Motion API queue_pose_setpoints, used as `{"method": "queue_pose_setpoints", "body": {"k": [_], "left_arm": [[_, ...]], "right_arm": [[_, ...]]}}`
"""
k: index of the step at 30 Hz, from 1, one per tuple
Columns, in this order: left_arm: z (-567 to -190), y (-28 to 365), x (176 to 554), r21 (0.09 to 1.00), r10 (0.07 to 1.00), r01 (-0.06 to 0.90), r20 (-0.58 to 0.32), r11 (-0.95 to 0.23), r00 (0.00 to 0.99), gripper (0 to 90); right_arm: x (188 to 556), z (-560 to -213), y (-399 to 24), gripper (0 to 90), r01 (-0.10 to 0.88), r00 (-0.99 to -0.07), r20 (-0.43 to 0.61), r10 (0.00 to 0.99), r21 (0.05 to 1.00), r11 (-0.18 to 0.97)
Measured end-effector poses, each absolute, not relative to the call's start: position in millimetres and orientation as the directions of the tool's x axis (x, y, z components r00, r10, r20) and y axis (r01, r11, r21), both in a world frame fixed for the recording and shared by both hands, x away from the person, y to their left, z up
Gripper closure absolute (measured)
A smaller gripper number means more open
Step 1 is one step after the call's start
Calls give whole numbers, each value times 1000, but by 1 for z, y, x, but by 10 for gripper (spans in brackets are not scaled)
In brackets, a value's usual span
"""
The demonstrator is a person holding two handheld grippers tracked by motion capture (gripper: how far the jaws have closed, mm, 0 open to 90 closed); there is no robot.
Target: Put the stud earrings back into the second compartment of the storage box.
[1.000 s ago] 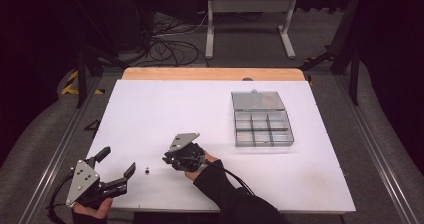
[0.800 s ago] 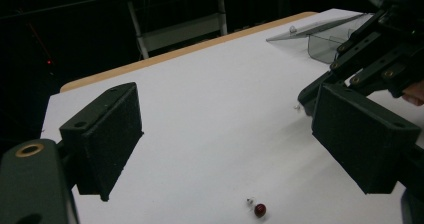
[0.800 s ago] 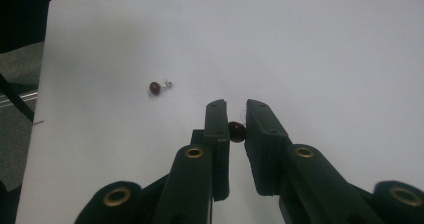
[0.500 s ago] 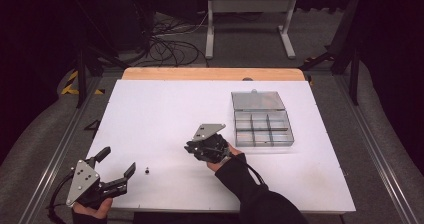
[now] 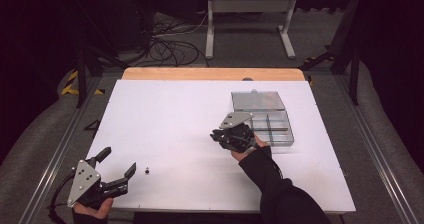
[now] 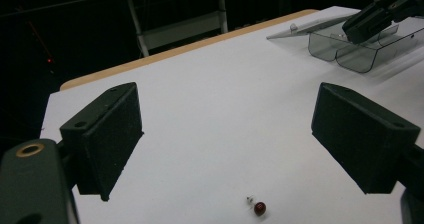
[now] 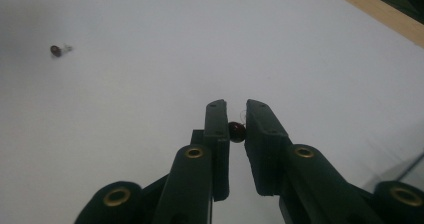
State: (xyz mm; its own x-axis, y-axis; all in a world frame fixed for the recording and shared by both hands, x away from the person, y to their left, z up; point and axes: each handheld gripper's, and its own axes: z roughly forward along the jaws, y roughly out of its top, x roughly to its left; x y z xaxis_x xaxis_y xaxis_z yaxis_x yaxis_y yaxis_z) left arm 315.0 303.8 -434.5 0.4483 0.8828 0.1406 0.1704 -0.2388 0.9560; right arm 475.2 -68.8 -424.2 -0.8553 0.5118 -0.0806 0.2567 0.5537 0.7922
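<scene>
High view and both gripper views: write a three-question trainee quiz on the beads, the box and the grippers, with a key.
1. True or false: the right gripper is shut on a dark red bead.
2. Multiple choice: where is the bead on the table? A) inside the compartment box B) on the white table just ahead of the open left gripper C) on the floor
3. Fill in: the clear compartment box has its lid ____.

Key: 1 true; 2 B; 3 open, folded back on the far side.
</scene>
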Motion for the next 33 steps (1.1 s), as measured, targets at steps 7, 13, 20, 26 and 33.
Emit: {"method": "queue_pose_setpoints", "body": {"k": [7, 13, 20, 26, 33], "left_arm": [[-435, 303, 315, 956, 883, 175, 135, -235, 449, 132], [-435, 304, 315, 953, 881, 181, 140, -244, 452, 132], [-435, 304, 315, 953, 881, 181, 141, -245, 451, 133], [-435, 304, 315, 954, 882, 178, 141, -243, 451, 133], [-435, 304, 315, 954, 881, 178, 140, -243, 451, 134]], "right_arm": [[486, -421, -102, 806, 307, -808, -76, 584, 792, 527], [495, -422, -122, 805, 336, -779, -67, 624, 795, 505], [510, -426, -147, 805, 392, -728, -60, 683, 781, 486], [518, -430, -161, 806, 429, -694, -56, 718, 769, 474], [529, -440, -179, 803, 491, -638, -46, 768, 744, 453]]}}
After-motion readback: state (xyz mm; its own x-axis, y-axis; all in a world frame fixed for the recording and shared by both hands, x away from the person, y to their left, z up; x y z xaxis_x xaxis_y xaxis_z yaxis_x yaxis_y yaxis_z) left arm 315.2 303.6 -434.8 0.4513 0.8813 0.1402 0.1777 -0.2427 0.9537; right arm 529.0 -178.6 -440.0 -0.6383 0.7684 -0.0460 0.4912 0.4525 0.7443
